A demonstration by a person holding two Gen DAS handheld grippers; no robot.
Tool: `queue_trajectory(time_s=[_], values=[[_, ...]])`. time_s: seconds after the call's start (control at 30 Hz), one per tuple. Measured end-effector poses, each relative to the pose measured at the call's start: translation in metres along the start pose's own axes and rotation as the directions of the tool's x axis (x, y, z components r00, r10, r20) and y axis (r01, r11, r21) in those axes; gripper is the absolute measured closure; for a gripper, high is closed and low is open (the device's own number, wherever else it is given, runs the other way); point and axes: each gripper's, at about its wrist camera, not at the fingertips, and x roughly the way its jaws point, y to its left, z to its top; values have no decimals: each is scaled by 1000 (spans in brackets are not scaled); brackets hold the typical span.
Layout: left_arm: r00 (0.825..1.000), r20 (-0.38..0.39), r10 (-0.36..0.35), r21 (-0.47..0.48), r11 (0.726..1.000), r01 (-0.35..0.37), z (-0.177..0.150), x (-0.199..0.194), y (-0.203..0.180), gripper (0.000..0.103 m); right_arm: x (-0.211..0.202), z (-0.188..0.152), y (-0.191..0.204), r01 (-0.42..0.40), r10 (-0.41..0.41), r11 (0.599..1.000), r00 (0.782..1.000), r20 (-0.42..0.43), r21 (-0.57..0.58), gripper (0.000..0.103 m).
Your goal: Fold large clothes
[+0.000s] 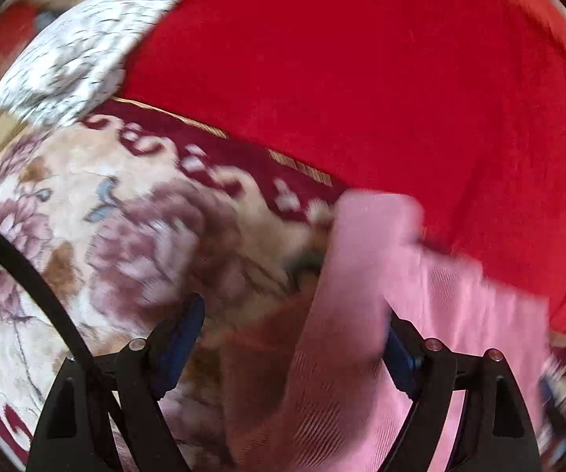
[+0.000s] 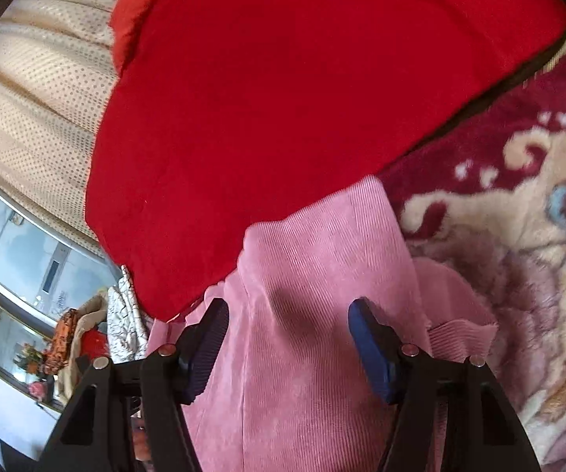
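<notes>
A pink ribbed garment (image 1: 361, 295) lies on a floral plush blanket (image 1: 86, 204), its far end against a big red cloth (image 1: 361, 78). My left gripper (image 1: 292, 334) stands open just over the garment. The cloth runs between the jaws and hides the tip of the right finger, and the view is blurred. In the right wrist view the same pink garment (image 2: 314, 275) stretches away under my right gripper (image 2: 288, 334), which is open with its blue pads (image 2: 373, 350) apart and clear of the fabric. A ribbed cuff or hem (image 2: 459, 330) lies to the right.
A white cloth with a dark crackle print (image 1: 78, 51) sits at the far left on the blanket's dark red border (image 1: 212, 157). The red cloth (image 2: 283, 98) covers the far side. A dotted curtain (image 2: 39, 90), a window and a cluttered sill (image 2: 58, 338) lie left.
</notes>
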Motion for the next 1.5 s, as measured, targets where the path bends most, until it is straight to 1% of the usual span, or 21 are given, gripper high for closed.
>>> queue_trajectory(time_s=[0.07,0.13,0.2,0.3,0.37,0.4,0.43,0.47,0.5,0.53,0.6,0.67,0.7,0.83,0.93,1.0,1.07,1.2,1.33,1.43,1.5], values=[[997,56,45,-46,998,-42,8,-16,16,18,-7,-1,3,-16,16,1000,1000,5,-15,34],[992,69,102,-63,993,-98,7,-28,27,18,-10,-4,12,-40,40,998,999,3,-39,34],[995,44,88,-16,996,-88,-2,-34,28,19,-11,-8,30,-61,61,995,998,-2,-76,34],[998,40,46,113,992,-51,-35,-54,16,18,-19,-15,37,-87,85,990,996,-25,-109,34],[998,42,38,201,979,-45,-61,-63,8,18,-19,-22,35,-68,62,991,997,-55,-111,34],[998,42,38,227,973,-47,-69,-64,5,18,-17,-26,31,-37,29,994,996,-83,-107,34],[998,36,54,263,963,-62,-82,-63,4,18,-15,-29,27,-2,-9,995,994,-110,-101,35],[995,20,95,291,952,-97,-92,-57,3,18,-10,-35,19,50,-64,994,986,-154,-95,35],[992,2,129,305,944,-124,-98,-49,4,15,-9,-40,13,70,-86,993,981,-177,-94,42],[990,-22,136,310,943,-123,-102,-44,6,14,-12,-42,11,78,-94,992,981,-170,-98,52],[993,-41,114,248,963,-100,-103,-44,13,14,-25,-45,10,83,-99,991,981,-164,-105,53],[989,-65,134,233,966,-115,-102,-52,10,14,-40,-50,10,77,-91,992,985,-148,-101,53],[987,-57,151,253,958,-132,-104,-58,5,14,-48,-52,14,72,-88,991,987,-136,-116,53],[982,73,174,387,903,-188,-123,-94,-23,14,-69,-74,40,54,-77,971,993,-92,-233,52],[964,163,209,446,856,-261,-140,-110,-44,14,-72,-95,52,58,-90,953,991,-96,-297,52],[950,222,221,464,832,-302,-149,-115,-58,14,-61,-103,51,91,-138,944,982,-132,-316,52],[946,221,235,465,828,-314,-151,-109,-62,14,-47,-107,41,132,-195,937,965,-172,-322,53],[937,184,297,450,822,-349,-157,-84,-70,14,-47,-106,37,115,-178,935,970,-163,-335,53],[931,181,317,455,812,-364,-166,-65,-76,14,-48,-108,36,112,-176,930,972,-158,-350,53],[921,196,336,460,798,-389,-173,-57,-78,11,-54,-110,41,111,-167,930,977,-135,-350,53],[917,212,337,464,791,-398,-175,-54,-78,9,-57,-108,46,113,-158,927,982,-100,-357,53]])
